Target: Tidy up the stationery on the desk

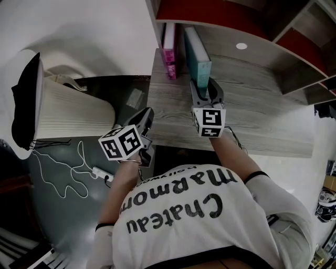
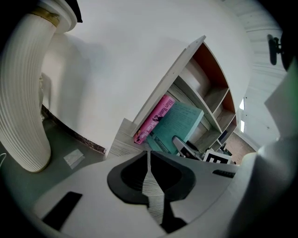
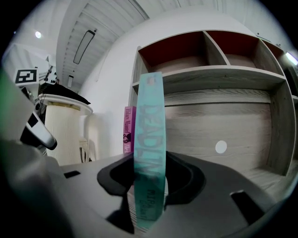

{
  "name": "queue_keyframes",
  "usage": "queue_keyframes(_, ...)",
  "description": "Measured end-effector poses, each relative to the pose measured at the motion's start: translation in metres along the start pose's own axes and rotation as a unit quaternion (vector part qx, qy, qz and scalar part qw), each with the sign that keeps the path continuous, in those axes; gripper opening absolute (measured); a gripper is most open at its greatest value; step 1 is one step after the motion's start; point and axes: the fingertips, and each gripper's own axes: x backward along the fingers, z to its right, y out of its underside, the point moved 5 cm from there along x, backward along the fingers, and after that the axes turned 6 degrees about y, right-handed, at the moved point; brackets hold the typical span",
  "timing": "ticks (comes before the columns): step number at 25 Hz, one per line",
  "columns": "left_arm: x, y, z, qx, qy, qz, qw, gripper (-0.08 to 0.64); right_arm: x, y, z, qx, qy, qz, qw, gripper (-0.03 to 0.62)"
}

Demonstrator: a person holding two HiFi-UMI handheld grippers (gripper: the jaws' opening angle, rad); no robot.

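The counter (image 1: 262,105) runs wide under the shelves. At its far left the teal book (image 1: 198,52) is upright, spine towards me, with my right gripper (image 1: 206,89) clamped on its near edge. The pink book (image 1: 170,50) stands just left of it. My left gripper (image 1: 148,116) is closed and empty, by the counter's near left corner.

A ribbed white column (image 1: 73,107), topped by a black cover (image 1: 25,100), is seen beside the desk's (image 1: 262,115) left edge. A white cable (image 1: 80,149) and power strip (image 1: 101,173) are laid on the floor (image 1: 68,226) nearby. Red-backed shelves (image 1: 220,13) are mounted above the far edge.
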Motion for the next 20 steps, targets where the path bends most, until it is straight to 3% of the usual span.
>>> queue_keyframes(10, 0.006, 0.003, -0.005, 0.019, -0.012, 0.012, 0.9997, 0.032, -0.015, 0.014, -0.012, 0.005, 0.01, -0.05, 0.999, 0.17)
queue_keyframes(20, 0.002, -0.002, 0.0, 0.047, -0.028, 0.05, 0.9973, 0.032, -0.026, 0.013, -0.021, 0.003, 0.006, -0.087, 0.996, 0.175)
